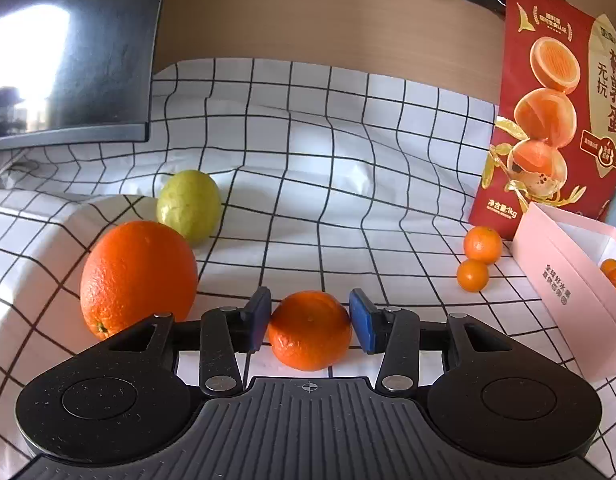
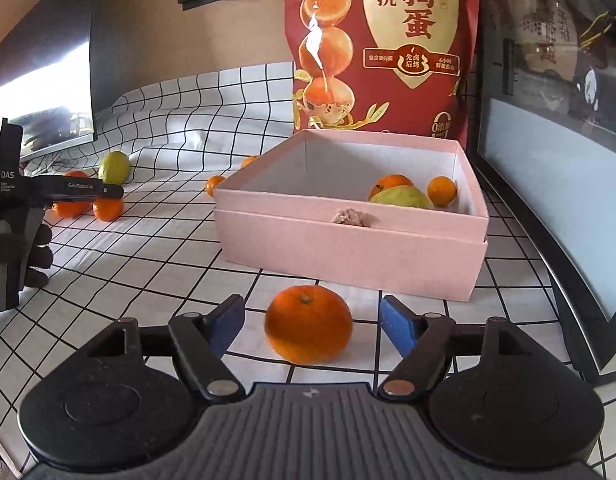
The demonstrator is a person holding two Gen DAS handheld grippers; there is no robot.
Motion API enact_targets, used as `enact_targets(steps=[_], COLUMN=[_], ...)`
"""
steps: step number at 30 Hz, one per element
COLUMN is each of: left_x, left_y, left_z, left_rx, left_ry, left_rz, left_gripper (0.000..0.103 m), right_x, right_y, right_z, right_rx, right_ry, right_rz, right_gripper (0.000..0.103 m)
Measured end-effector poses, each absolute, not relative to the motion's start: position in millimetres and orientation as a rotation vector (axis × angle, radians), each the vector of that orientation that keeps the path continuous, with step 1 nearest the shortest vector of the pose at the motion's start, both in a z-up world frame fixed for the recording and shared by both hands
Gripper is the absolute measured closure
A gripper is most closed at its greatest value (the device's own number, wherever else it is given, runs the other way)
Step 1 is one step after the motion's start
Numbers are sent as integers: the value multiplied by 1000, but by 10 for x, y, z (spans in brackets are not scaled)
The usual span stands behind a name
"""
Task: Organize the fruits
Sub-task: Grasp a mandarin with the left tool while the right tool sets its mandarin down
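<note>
Left gripper pinches a mandarin on the cloth, both blue pads touching its sides, big orange just beside it. Right gripper stands wide, pads clear of a tangerine resting between them, near the pink box.

Red bag reads "鹌鹑蛋"; left gripper "DAS".

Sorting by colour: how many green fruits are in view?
2. One green fruit on the cloth behind the big orange; the other green fruit inside the pink box. Its wall may hide more.
</note>
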State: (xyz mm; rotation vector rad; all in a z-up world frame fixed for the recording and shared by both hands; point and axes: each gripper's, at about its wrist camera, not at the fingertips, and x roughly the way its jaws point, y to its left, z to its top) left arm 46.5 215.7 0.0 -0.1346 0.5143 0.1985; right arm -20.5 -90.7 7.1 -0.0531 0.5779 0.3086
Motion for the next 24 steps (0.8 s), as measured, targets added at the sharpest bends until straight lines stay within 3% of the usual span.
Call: enact_targets(steps=[6, 24], left_x=[530, 256], left_y=[2253, 2076], left_z=[-47, 130], left_rx=[-210, -330], left_ry=[550, 507], left_rz=[182, 62], left_gripper=[48, 53], right_x=[-217, -216], right_y=[-909, -905], right_z=[71, 59], right_rx=[-49, -32], right_ry=[578, 598], right_rz=[305, 290], right_gripper=[25, 23])
